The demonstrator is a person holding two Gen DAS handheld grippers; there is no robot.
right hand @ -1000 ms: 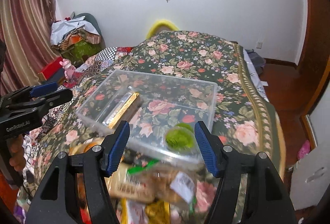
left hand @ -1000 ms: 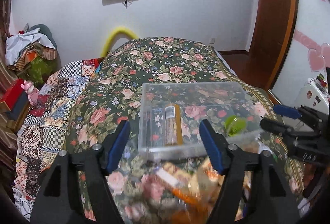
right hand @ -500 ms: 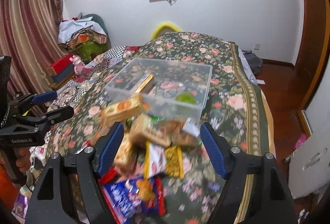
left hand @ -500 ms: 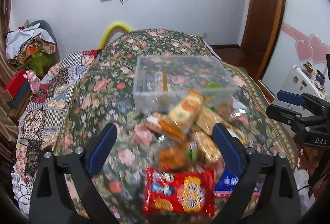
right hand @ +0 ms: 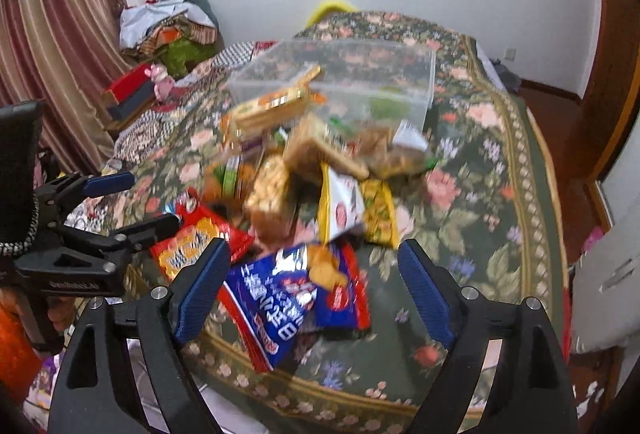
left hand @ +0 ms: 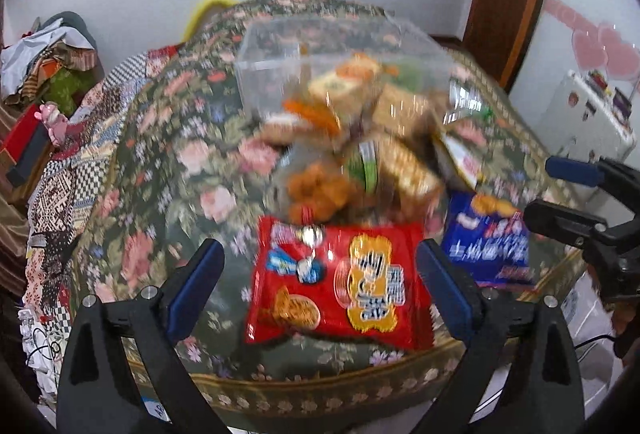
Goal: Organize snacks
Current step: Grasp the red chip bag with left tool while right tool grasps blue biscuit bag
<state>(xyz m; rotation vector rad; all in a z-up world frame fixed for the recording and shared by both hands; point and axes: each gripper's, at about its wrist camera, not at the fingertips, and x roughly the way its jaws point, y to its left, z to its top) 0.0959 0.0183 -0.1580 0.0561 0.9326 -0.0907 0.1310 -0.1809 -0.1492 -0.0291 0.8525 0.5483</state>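
The left hand-held gripper (left hand: 320, 290) is hovering with its 2 blue-padded fingers spread wide, gripping nothing, framing a red snack packet (left hand: 340, 286) that is lying near the front edge of the surface (left hand: 168, 170), which is wearing a dark floral cloth. The right hand-held gripper (right hand: 314, 292) is likewise hanging wide and empty, its fingers bracketing a blue snack packet (right hand: 288, 298) lying just beside the red one (right hand: 192, 246).

Beyond these 2 packets a loose heap of snacks (right hand: 304, 158) is spreading across the cloth: tan cracker packs, a yellow-and-white sachet (right hand: 344, 206) and a bag of orange pieces (left hand: 316, 190), all overlapping one another. Motion blur is smearing the heap, so individual labels are hard to read.

A clear plastic box (right hand: 340, 74) is sitting behind the heap, touching its far side; a gold-wrapped bar (right hand: 304, 78) and something green (right hand: 386, 108) seem to be lying inside it. In the left wrist view the box (left hand: 320, 46) is standing at the far end of the pile, with the right hand-held gripper (left hand: 560, 190) showing at the right edge.
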